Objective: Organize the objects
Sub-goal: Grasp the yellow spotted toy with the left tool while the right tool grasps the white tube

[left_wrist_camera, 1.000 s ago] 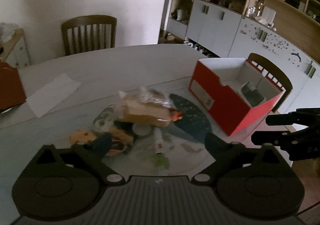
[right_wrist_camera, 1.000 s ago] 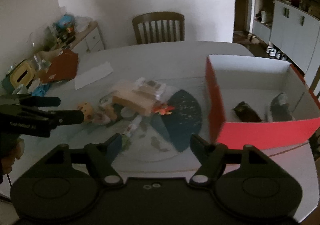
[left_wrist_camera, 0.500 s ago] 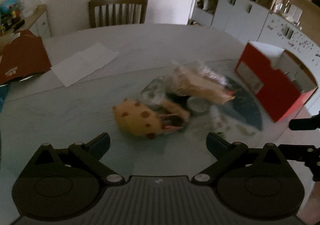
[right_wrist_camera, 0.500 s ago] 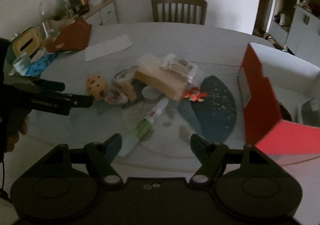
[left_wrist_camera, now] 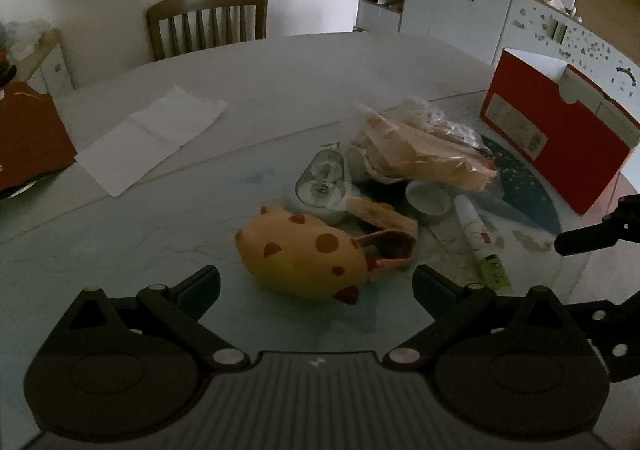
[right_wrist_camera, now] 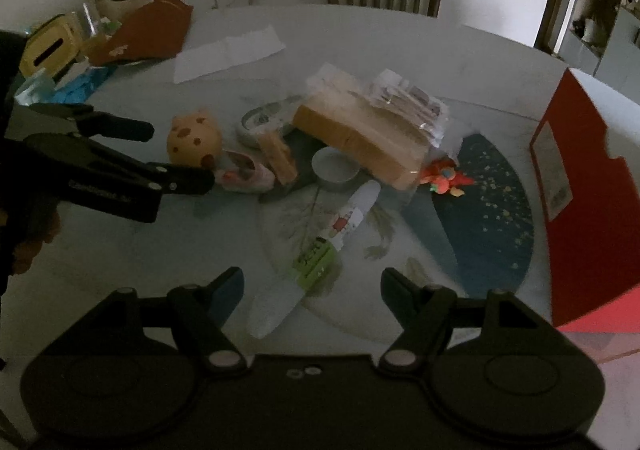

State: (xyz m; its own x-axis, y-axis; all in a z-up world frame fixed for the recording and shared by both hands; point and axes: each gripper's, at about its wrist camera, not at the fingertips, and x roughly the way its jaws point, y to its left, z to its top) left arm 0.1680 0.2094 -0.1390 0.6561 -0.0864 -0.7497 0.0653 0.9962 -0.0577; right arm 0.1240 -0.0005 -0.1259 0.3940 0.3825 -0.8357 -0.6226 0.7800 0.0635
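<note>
Directly ahead of the left gripper (left_wrist_camera: 316, 284), jaws spread wide and holding nothing: one yellow spotted toy (left_wrist_camera: 300, 264), lying on the glass tabletop (left_wrist_camera: 132, 250) just short of the fingertips, not yet between them. Beyond it, touching or overlapping: pink shoe (left_wrist_camera: 386, 250), clear lidded container (left_wrist_camera: 322, 179), small white bowl (left_wrist_camera: 428, 199), bagged bread (left_wrist_camera: 432, 153). Ahead of the right gripper (right_wrist_camera: 312, 286), jaws likewise released and empty: white tube with green cap (right_wrist_camera: 324, 246), pointing toward them; small orange toy (right_wrist_camera: 446, 177) farther off, right of centre. Far right of both: red box (right_wrist_camera: 588, 209), open-topped, interior not visible. Status: pile apparently unsorted; every listed item remains outside the box. Judged early, with nearly all sorting left.
</note>
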